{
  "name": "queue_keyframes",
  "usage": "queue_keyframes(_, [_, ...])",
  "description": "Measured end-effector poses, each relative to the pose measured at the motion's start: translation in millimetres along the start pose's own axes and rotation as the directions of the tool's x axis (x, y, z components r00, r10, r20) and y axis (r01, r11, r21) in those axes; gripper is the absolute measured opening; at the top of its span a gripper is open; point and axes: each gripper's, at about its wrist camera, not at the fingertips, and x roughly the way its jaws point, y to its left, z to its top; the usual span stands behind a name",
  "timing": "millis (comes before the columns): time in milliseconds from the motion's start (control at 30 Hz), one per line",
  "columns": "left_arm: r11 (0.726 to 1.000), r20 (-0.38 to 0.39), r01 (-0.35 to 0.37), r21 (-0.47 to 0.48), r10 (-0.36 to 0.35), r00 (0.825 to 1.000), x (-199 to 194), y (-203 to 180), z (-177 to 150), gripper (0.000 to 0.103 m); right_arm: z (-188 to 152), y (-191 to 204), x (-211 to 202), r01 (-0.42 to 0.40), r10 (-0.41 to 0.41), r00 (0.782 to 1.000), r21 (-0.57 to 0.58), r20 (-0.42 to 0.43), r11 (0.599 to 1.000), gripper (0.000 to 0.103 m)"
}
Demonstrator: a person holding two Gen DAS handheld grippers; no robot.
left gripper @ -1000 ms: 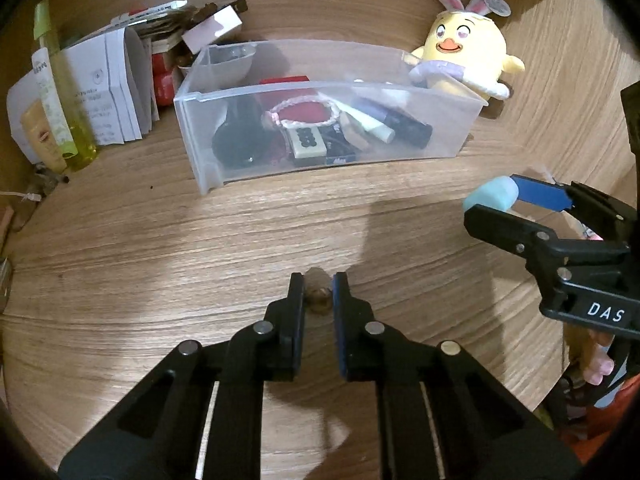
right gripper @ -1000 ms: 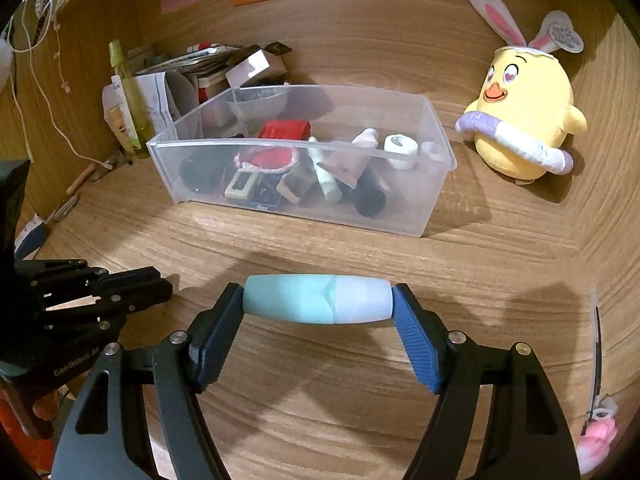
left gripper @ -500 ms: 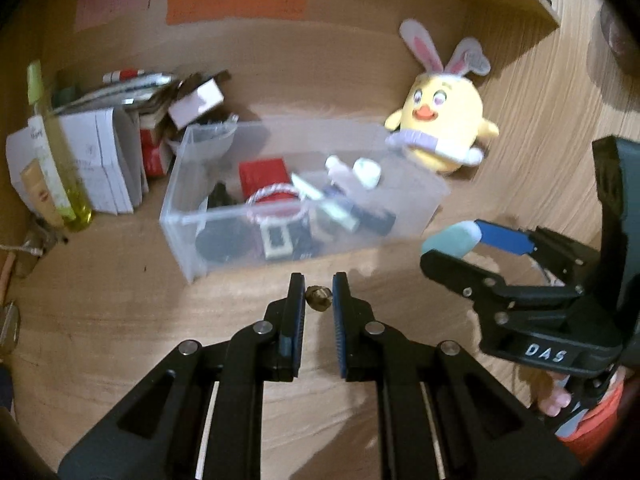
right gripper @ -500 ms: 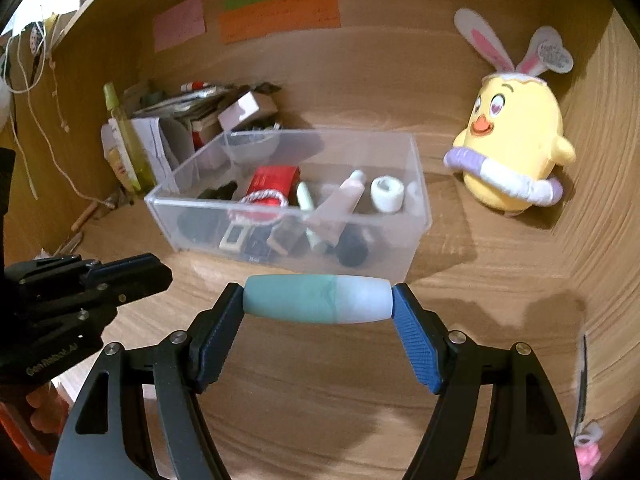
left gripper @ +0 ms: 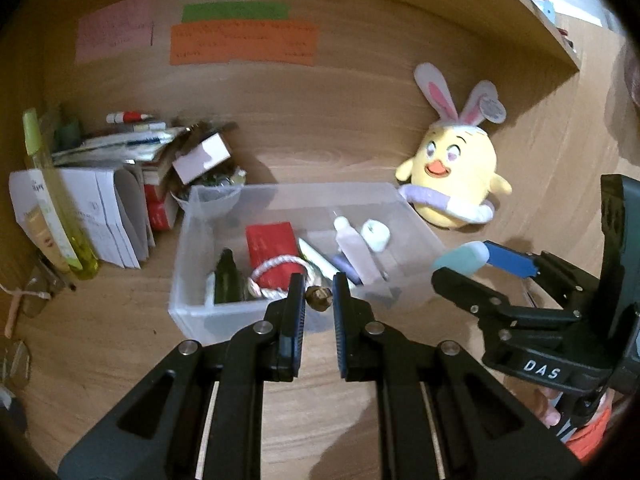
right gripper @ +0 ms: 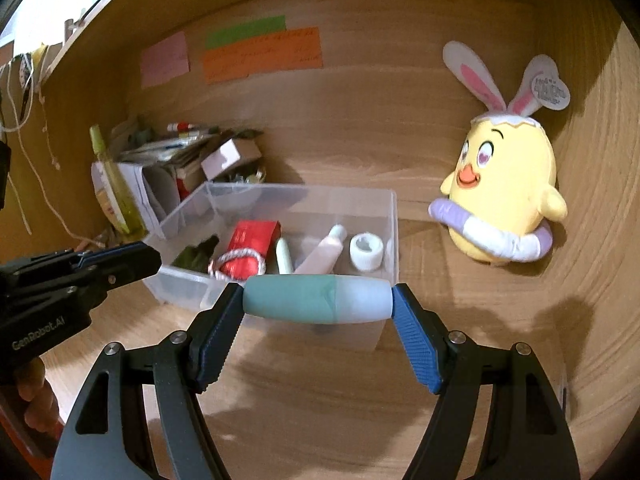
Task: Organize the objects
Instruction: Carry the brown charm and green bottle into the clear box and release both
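Note:
My left gripper (left gripper: 318, 298) is shut on a small brown knob-like object (left gripper: 318, 297) and holds it in the air by the near wall of a clear plastic bin (left gripper: 200, 312). My right gripper (right gripper: 318, 306) is shut on a teal and white tube (right gripper: 316, 304), gripped end to end, above the near edge of the bin (right gripper: 394, 216). The bin holds a red box (right gripper: 252, 240), a white rope bracelet, tubes, a white cap and a dark bottle. The right gripper also shows in the left wrist view (left gripper: 464, 270), right of the bin.
A yellow chick plush (right gripper: 504, 200) with bunny ears stands right of the bin. Papers, small boxes and a yellow-green bottle (left gripper: 60, 216) are piled at the left against the wooden back wall. Coloured notes (left gripper: 244, 42) hang on the wall.
Both grippers have risen from the desk and moved towards the bin, each still holding its object. The bin now lies right under the fingertips.

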Motion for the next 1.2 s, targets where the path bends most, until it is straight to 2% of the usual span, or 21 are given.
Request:
queue_keyframes(267, [0.999,0.045,-0.028,-0.015,0.029,0.999,0,12,22,0.013,29,-5,2,0.023,-0.023,0.998,-0.005,0.059,1.000,0.072])
queue_keyframes(400, [0.999,0.025,-0.041,-0.012,0.041,0.999,12,17,26,0.013,35,-3,13,0.016,-0.016,0.999,0.003,0.052,1.000,0.072])
queue_keyframes(800, [0.999,-0.049,-0.040,-0.037,0.038,0.998,54,36,24,0.013,29,-4,51,0.065,-0.065,0.998,-0.008,-0.026,0.998,0.072])
queue_keyframes(1200, [0.999,-0.100,-0.017,-0.040,0.013,0.995,80,42,16,0.013,16,8,87,0.027,-0.033,0.991,-0.047,-0.127,0.999,0.072])
